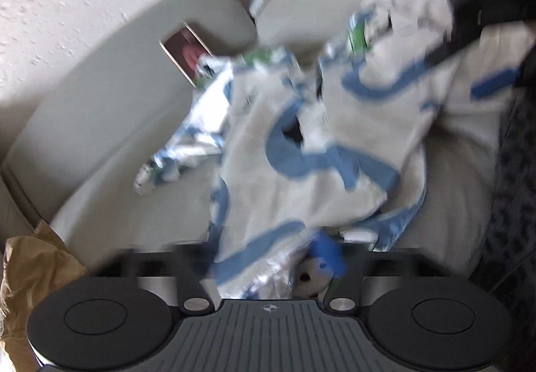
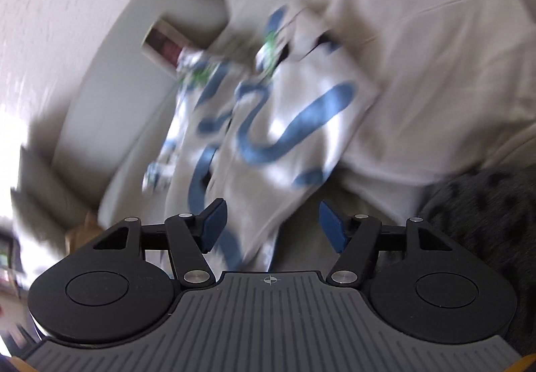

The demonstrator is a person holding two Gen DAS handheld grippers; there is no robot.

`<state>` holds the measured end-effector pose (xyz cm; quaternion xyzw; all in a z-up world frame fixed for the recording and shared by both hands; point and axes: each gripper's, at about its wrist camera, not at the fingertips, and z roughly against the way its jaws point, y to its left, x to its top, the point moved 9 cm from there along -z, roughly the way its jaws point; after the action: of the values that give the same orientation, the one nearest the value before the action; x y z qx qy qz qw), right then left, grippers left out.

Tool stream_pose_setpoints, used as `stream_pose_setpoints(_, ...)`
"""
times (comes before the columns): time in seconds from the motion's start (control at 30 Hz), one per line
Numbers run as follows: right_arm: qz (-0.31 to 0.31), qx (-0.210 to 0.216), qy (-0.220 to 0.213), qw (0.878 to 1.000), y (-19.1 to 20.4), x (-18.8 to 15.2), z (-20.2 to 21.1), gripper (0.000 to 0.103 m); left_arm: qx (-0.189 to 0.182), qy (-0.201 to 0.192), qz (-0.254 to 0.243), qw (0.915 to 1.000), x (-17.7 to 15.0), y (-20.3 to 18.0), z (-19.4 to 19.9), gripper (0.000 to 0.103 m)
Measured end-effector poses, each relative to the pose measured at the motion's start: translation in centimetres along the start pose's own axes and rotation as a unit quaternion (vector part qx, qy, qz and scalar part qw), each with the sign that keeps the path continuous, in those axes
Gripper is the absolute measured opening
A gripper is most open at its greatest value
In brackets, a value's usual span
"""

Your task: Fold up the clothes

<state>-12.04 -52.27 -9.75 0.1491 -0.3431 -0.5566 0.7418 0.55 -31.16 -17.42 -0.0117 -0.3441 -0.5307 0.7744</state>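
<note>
A: Left wrist view: left claw (image 1: 320, 258) pinched on garment (image 1: 321, 151) edge, cloth hanging over the sofa (image 1: 127, 77), prob to spread it.
B: Right claw (image 2: 273, 226)?
A: Wide, holding nothing, pads either side of hem, lined up w/ it.

Each matte black two-finger gripper, left (image 1: 301, 258) and right (image 2: 271, 224), has a grey ribbed central plate bearing a small compass-like mark at 12 o'clock, round black discs at 9 and 3 o'clock, silver pivot screws, and blue finger pads (image 2: 212, 221).
</note>
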Motion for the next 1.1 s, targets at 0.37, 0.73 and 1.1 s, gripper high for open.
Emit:
stream_pose_setpoints(0.37,-0.009,-0.053,-0.128,0.99,0.2,5.0,-1.6,0.001,-0.03,-0.017,0.076,0.9965,-1.0,2.5,1.9,0.032)
stream_pose_setpoints(0.73,0.242,0.142,-0.117,0.953,23.4,-2.0,-1.9,0.0,0.019,-0.112,0.433,0.8942,-7.8,16.7,11.6,0.051)
stream_pose_setpoints(1.1,0.39,0.245,0.02,0.887,31.2,-17.4,0.3,0.068,0.032,-0.036,0.493,0.8689,-15.8,17.3,12.1,0.055)
